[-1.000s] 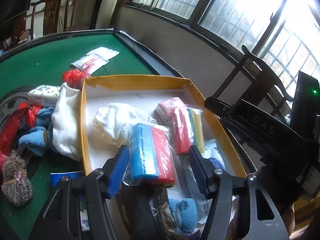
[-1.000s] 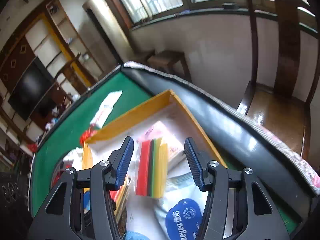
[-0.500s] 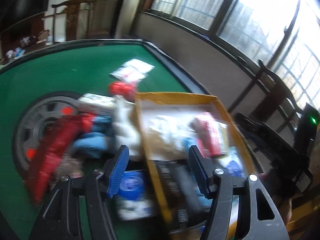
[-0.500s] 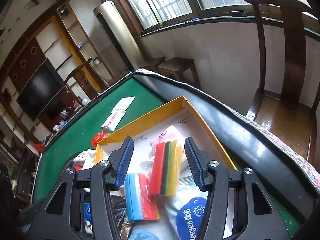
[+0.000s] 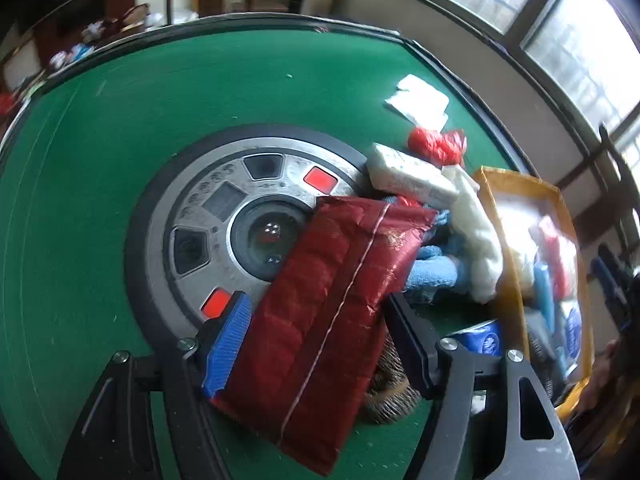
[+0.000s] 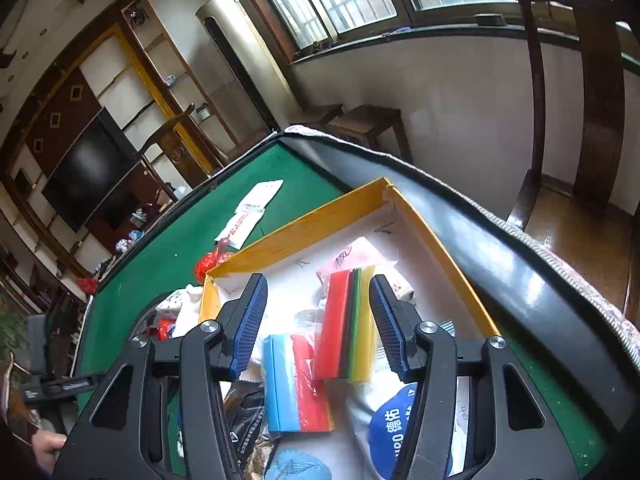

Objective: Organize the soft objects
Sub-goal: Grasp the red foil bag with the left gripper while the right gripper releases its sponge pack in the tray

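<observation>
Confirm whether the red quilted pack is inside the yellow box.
No, the red quilted pack lies on the green table, left of the yellow box.

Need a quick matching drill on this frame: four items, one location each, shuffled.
1. dark red packet
2. blue-and-red sponge pack
3. white sachets
4. red mesh bundle

a. flat on the green felt, beyond the yellow box
b. inside the yellow box
c. between the open left gripper fingers
d. outside the box's far corner

Pairs: 1-c, 2-b, 3-a, 4-d
</observation>
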`<state>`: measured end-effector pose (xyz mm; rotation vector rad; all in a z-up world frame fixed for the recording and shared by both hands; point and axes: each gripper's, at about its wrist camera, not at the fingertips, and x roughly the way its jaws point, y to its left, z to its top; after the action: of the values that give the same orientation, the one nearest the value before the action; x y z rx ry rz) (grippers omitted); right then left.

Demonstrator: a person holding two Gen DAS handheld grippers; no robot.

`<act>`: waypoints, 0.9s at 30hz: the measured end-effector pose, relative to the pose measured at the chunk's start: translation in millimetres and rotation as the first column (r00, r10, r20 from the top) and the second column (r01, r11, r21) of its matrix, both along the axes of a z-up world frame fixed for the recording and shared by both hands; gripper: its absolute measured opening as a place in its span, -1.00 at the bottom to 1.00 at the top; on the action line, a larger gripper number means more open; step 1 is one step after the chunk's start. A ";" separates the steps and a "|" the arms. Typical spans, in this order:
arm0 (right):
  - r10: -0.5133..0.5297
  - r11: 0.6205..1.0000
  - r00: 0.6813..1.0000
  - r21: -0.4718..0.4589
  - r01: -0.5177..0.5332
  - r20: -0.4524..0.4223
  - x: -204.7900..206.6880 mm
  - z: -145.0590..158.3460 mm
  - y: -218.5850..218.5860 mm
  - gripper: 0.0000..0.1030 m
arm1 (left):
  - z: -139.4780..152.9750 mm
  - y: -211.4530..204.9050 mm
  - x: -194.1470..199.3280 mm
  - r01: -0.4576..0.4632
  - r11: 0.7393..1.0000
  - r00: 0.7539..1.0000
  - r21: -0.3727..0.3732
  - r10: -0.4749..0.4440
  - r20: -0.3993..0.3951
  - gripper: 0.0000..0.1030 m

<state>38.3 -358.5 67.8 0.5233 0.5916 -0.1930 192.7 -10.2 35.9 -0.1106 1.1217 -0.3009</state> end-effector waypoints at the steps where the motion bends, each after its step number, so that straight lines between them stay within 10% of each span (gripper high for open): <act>1: 0.005 1.000 1.000 0.003 -0.005 -0.001 0.6 -0.6 0.4 0.03 | -2.5 -2.0 2.5 0.004 1.000 1.000 0.009 -0.004 0.004 0.36; 12: 0.031 1.000 0.999 -0.003 -0.031 -0.012 5.1 -2.8 7.0 0.03 | -27.0 -4.6 29.6 -0.051 0.997 0.998 0.057 0.049 0.029 0.39; 20: 0.080 0.997 0.997 -0.017 -0.079 0.011 5.0 -0.4 14.8 0.03 | -34.7 27.8 -28.5 -0.198 0.973 0.978 0.122 0.188 0.088 0.23; 27: 0.373 0.925 0.927 -0.086 -0.369 0.040 12.8 2.2 71.2 0.19 | -40.9 51.4 -87.4 -0.285 0.954 0.951 0.094 0.270 0.151 0.23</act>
<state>51.1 -287.4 70.0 0.3314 0.6155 0.1587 105.3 41.2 -5.0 -0.1424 0.9700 0.0089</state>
